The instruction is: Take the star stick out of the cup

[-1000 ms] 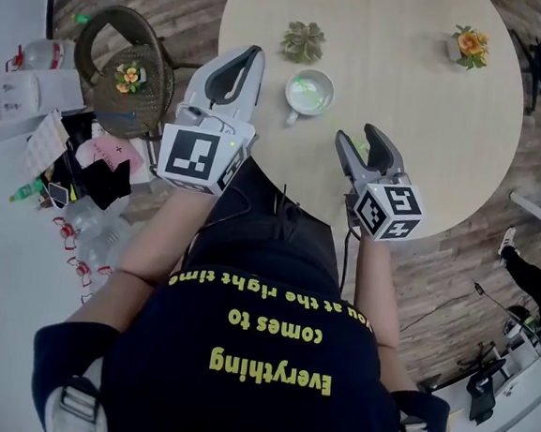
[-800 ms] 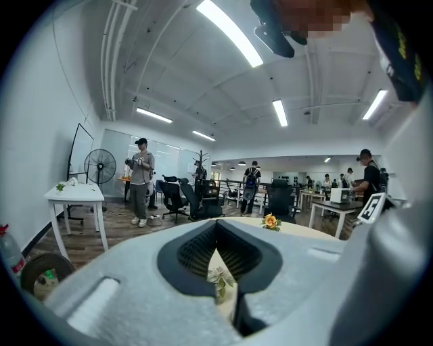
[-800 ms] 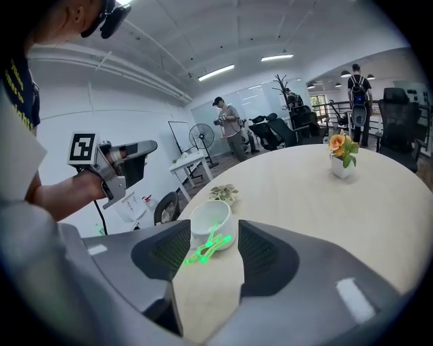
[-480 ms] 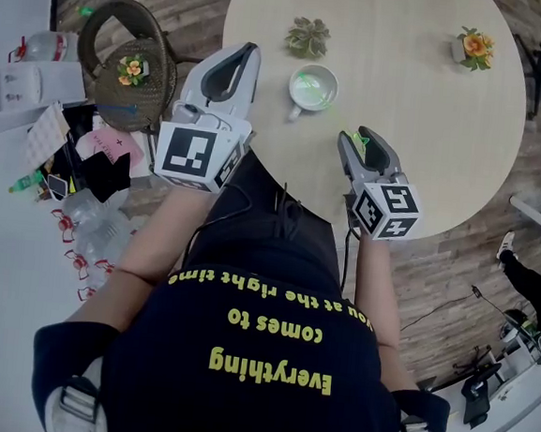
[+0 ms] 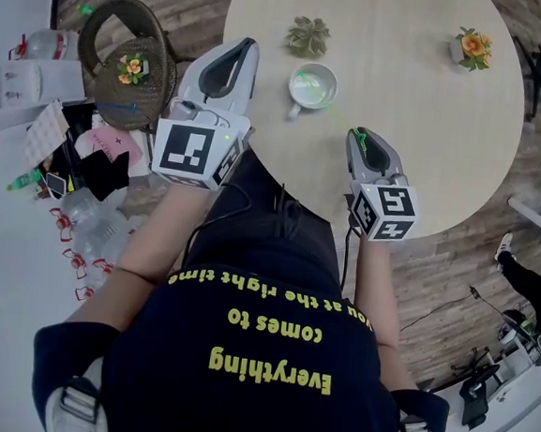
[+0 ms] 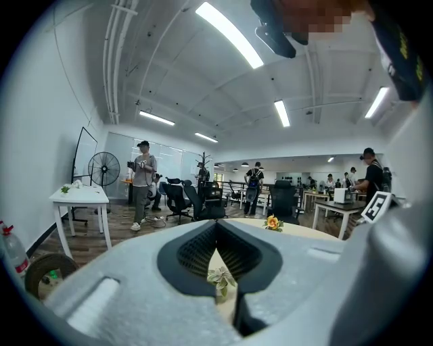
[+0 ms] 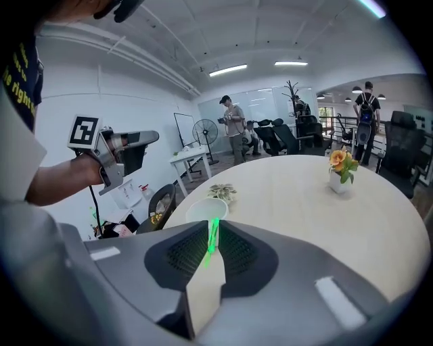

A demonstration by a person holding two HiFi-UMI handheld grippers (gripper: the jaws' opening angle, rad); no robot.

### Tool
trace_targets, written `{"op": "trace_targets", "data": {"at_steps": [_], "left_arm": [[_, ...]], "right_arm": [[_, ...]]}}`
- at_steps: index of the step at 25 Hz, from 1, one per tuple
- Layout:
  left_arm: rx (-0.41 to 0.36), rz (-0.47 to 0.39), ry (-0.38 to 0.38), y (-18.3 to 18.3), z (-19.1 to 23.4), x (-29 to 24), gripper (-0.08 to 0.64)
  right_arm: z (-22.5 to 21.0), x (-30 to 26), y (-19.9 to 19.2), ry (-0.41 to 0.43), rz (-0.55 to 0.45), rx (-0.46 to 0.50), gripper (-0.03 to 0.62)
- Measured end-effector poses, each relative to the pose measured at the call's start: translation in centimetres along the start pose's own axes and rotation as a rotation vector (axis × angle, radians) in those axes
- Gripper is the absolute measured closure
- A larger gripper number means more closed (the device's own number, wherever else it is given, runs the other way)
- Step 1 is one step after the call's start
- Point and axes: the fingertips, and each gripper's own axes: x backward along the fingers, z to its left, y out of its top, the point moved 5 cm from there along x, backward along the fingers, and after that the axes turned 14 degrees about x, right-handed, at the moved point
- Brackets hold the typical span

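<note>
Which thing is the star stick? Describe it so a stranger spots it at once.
On the round beige table, find the white cup. The star stick is the thin bright-green rod slanting from that cup into the right hand-held gripper, whose jaws have just been closing on it. Nothing else there is green and thin.

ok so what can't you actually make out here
Star end of the star stick, with the right gripper jaws just closing on it: in the right gripper view it is hidden inside the cup; in the head view it is too small, a green smear.
Cup, left gripper view: blocked by the shut left gripper; only the succulent shows through.
Near edge of the table, head view: covered by the person's body.
</note>
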Motion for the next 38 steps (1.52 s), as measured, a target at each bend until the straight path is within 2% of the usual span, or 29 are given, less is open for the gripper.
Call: {"op": "trace_targets", "data": {"at_steps": [3, 7, 19, 28, 34, 38], "left_arm": [[-0.001, -0.002, 0.000, 0.1, -0.2, 0.2, 0.557], [-0.005, -0.013, 0.003, 0.5, -0.3, 0.5, 0.557], [-0.014, -0.055, 0.018, 1.5, -1.1, 1.7, 0.557], [-0.023, -0.078, 0.019, 2.3, -1.8, 2.4, 0.557], [-0.029, -0.089, 0.019, 2.6, -2.4, 2.9, 0.557], [-0.035, -0.099, 0.017, 3.1, -2.9, 3.2, 0.557]], "right_arm": [[0.1, 0.4, 0.4, -0.014, 0.003, 0.052, 0.557], [0.4, 1.0, 0.9, -0.017, 0.012, 0.112, 0.561], [0.3, 3.3, 2.8, 0.012, 0.008, 0.178, 0.563], [-0.2, 5.8, 4.8, 0.005, -0.083, 0.128, 0.563], [-0.5, 7.3, 6.3, -0.017, -0.149, 0.130, 0.563], [-0.8, 8.3, 8.2, -0.064, -0.229, 0.166, 0.563]]}}
